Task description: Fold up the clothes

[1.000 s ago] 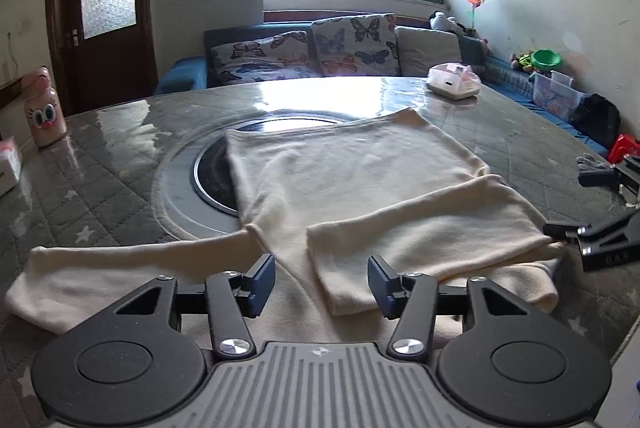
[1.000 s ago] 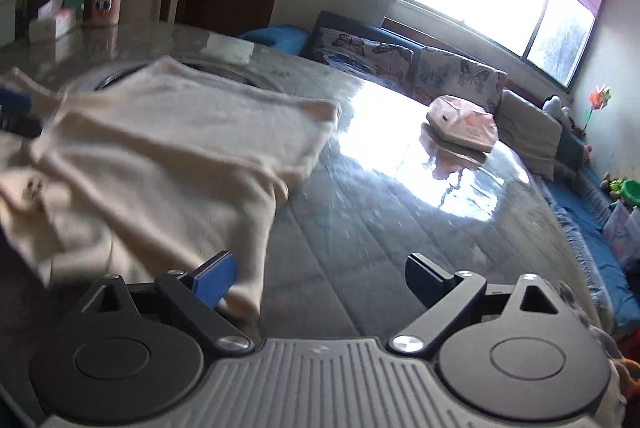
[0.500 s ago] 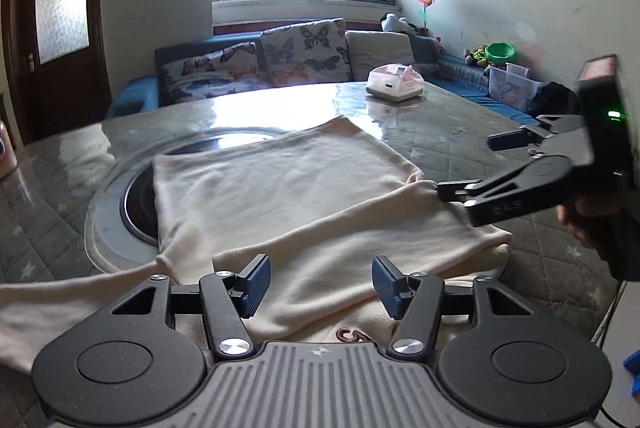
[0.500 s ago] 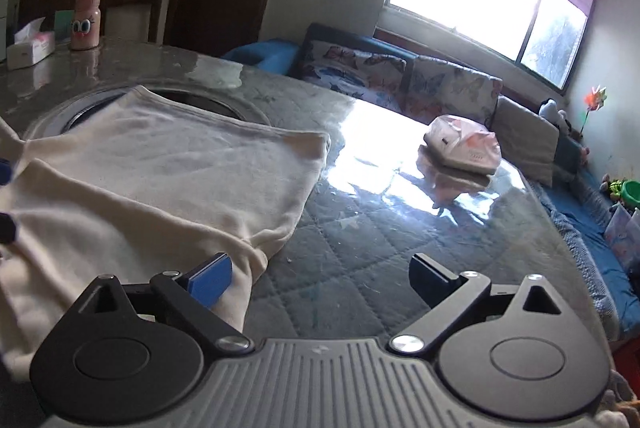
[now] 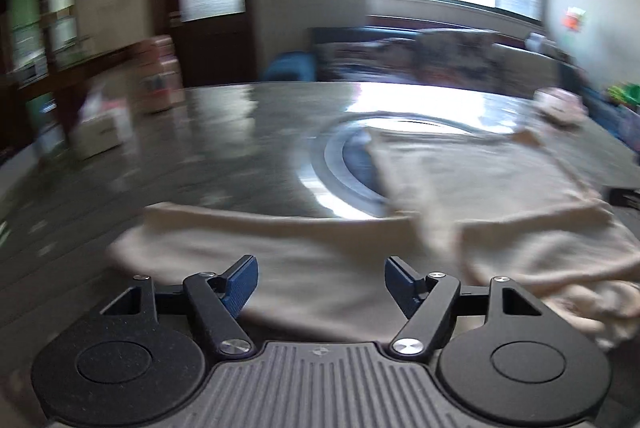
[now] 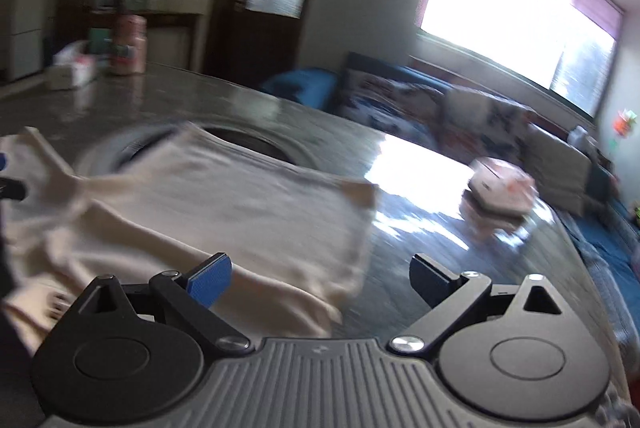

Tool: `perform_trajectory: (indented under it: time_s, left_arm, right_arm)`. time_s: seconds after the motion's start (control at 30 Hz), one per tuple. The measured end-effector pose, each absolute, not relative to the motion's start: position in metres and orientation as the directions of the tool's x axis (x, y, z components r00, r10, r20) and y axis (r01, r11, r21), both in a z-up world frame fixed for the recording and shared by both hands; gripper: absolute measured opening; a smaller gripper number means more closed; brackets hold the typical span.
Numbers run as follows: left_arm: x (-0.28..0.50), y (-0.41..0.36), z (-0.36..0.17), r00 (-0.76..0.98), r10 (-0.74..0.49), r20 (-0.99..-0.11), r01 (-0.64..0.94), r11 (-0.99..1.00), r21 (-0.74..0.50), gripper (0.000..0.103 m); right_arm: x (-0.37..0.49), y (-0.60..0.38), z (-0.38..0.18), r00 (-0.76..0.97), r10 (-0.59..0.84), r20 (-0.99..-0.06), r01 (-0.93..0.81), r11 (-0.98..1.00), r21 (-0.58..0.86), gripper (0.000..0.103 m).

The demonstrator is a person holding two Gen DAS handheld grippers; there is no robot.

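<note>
Swinging leftward, left gripper opening above cream garment, right gripper wide, empty.

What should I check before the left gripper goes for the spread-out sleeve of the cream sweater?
1. Left gripper empty: ok, jaws opening, nothing pinched.
2. Right gripper empty: ok, open.
3. Spread-out sleeve flat on the table: ok.
4. Other sleeve folded over the sweater body: ok.
5. Sleeve cuff position: cannot tell, blurred.
6. Tissue box away from the sweater: ok.
</note>
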State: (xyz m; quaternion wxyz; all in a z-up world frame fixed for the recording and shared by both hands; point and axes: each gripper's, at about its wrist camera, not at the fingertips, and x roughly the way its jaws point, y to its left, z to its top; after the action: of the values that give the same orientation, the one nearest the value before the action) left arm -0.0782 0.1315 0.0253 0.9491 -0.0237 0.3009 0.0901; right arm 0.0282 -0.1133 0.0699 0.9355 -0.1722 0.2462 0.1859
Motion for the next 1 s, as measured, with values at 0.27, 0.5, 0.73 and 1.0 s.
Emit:
perform_trajectory:
  time_s: [0.27, 0.5, 0.73, 1.0]
  left_arm:
    - [-0.073, 0.207, 0.026, 0.742, 0.371, -0.559, -0.466, 0.884, -0.033, 0.064]
    - [-0.056, 0.234, 0.017, 0.706, 0.363, -0.608, -0.513, 0.854, -0.086, 0.046]
    - [-0.054, 0.232, 0.015, 0.71, 0.343, -0.615, -0.512, 0.851, -0.116, 0.011]
    - [-0.063, 0.175, 0.059, 0.841, 0.116, -0.528, -0.265, 0.94, -0.216, 0.009]
  right_arm:
    - [0.013, -0.078, 0.079, 0.781, 0.355, -0.513, -0.527, 0.815, -0.239, 0.097]
    - [0.007, -0.075, 0.079, 0.776, 0.35, -0.525, -0.531, 0.812, -0.243, 0.097]
    - [0.003, -0.082, 0.078, 0.78, 0.34, -0.525, -0.515, 0.826, -0.229, 0.097]
    - [0.001, -0.098, 0.078, 0.787, 0.332, -0.519, -0.484, 0.855, -0.187, 0.097]
